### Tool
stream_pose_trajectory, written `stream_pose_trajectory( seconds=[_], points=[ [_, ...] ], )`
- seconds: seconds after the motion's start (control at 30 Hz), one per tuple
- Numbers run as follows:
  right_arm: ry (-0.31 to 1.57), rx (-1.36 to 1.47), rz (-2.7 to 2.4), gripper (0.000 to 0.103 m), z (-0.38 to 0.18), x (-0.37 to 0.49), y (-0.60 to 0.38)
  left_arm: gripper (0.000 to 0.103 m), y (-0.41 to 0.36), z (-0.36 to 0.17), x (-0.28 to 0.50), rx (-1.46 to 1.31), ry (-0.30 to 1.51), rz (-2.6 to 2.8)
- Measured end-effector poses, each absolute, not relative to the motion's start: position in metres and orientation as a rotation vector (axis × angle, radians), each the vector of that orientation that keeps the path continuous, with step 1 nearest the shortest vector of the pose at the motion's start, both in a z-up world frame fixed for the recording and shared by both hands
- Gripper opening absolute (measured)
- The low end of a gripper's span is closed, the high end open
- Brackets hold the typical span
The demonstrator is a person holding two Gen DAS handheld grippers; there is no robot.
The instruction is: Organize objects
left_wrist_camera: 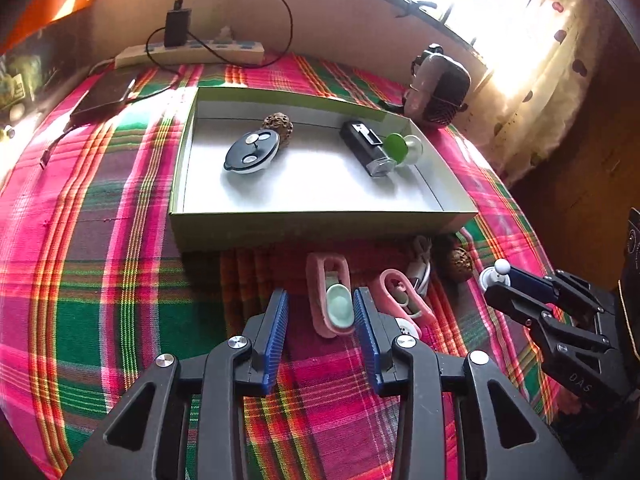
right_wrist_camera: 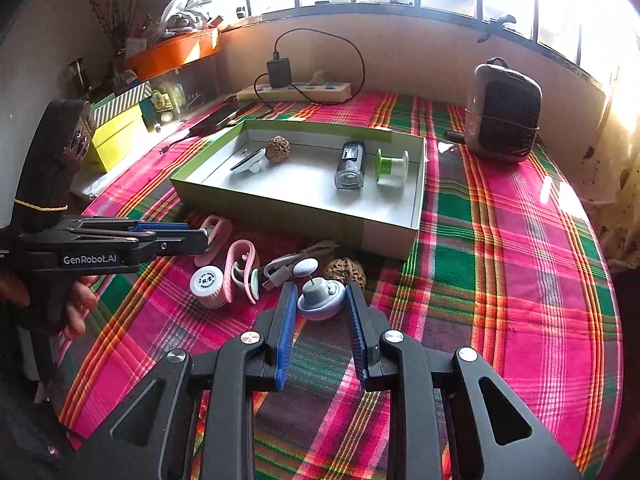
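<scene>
- Gripping a small grey-white suction-cup hook [right_wrist_camera: 320, 296], the right gripper [right_wrist_camera: 322, 304] has its blue fingers [right_wrist_camera: 286, 332] pressed on either side of the hook's round base; the hook is held just above the plaid cloth.
- The left gripper [left_wrist_camera: 320, 320] has its fingers released, and nothing is clamped. A pink clip with a pale green insert [left_wrist_camera: 332, 300] lies on the cloth between the fingertips, close to the right-hand pad; whether it touches that pad cannot be told.
- The table [right_wrist_camera: 520, 280] is covered with a pink, green and orange plaid cloth.
- A shallow green-edged box [left_wrist_camera: 320, 224] with a white interior stands open on the cloth beyond both grippers.
- Contents of the box: a dark round disc with metal studs [left_wrist_camera: 251, 152], a knobbly brown nut [left_wrist_camera: 278, 122] just behind the disc, a black bicycle-type light [left_wrist_camera: 366, 148], and a green-and-white spool [left_wrist_camera: 402, 148] beside the light.
- Items loose on the cloth, in front of the box's near wall: a second pink clip [right_wrist_camera: 240, 272], a white round cap with printing [right_wrist_camera: 208, 284], a coiled white cable [right_wrist_camera: 284, 266], and a second brown nut [right_wrist_camera: 346, 272].
- A small dark fan [right_wrist_camera: 502, 116] stands beyond the box's right corner.
- A power strip with a black charger [right_wrist_camera: 294, 90] lies along the far wall.
</scene>
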State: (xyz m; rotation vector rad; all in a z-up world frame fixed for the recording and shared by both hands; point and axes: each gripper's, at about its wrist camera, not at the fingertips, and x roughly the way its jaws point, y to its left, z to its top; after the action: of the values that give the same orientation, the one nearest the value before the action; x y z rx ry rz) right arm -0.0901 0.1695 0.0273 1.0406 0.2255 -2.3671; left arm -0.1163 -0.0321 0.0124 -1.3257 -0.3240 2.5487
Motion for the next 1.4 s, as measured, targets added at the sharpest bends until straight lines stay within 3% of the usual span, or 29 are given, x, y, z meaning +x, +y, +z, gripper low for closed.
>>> stream_pose_trajectory(
  seconds=[0.73, 1.07, 1.4],
  points=[
    [0.185, 1.031, -2.361, 0.026, 0.025, -0.09, 0.171, 0.032, -0.015, 0.011, -0.126, -1.357, -0.121, 2.641],
    [0.191, 1.028, -2.347, 0.026, 0.025, -0.089, 0.169, 0.016, -0.018, 0.01, -0.125, -1.368, -0.096, 2.67],
    [0.191, 1.018, -2.346, 0.026, 0.028, -0.09, 0.166, 0.016, -0.019, 0.011, -0.122, -1.371, -0.085, 2.674]
  ],
)
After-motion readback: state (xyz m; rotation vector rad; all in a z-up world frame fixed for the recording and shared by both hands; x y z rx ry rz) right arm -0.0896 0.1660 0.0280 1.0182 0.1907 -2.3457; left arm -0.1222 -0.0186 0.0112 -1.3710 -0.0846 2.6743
